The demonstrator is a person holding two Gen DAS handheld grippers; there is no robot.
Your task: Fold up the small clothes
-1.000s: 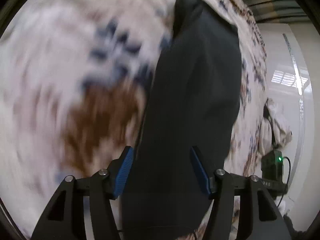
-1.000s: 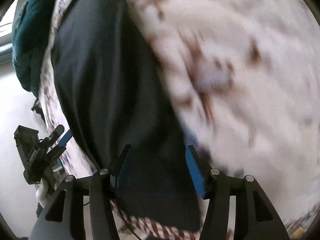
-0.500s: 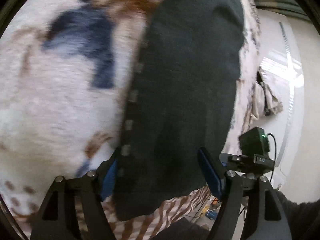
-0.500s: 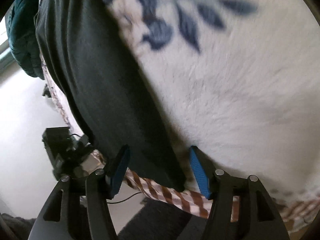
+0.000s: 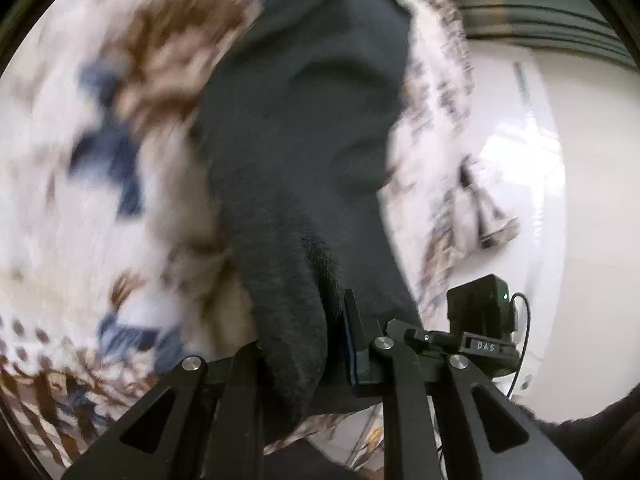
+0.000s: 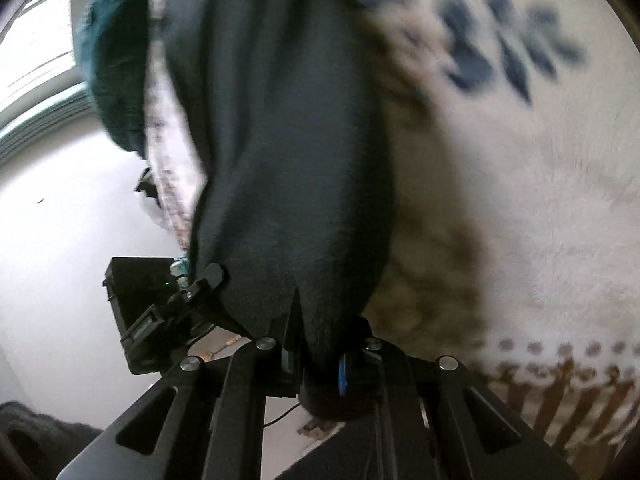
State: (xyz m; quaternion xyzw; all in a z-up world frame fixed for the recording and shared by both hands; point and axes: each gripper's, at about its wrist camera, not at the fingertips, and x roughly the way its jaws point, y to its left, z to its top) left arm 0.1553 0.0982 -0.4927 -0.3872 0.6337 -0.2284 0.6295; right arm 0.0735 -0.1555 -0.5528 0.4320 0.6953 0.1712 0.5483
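Two grippers, both clamped on near hem of dark garment (image 5: 304, 128). Left gripper (image 5: 304, 344) jaws just closed, cloth bunched between blue pads; right gripper (image 6: 316, 356) likewise, jaws just closed on other near corner. Garment lies lengthwise on patterned fleece blanket (image 6: 540, 208), far end flat, near edge at bed side. Step: near corners gripped for fold. Next, likely: lift together, carry toward far end, keep edge taut and even.

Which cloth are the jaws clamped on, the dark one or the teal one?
The dark grey garment, pinched by both sets of jaws; the teal cloth lies apart at the blanket's far edge.
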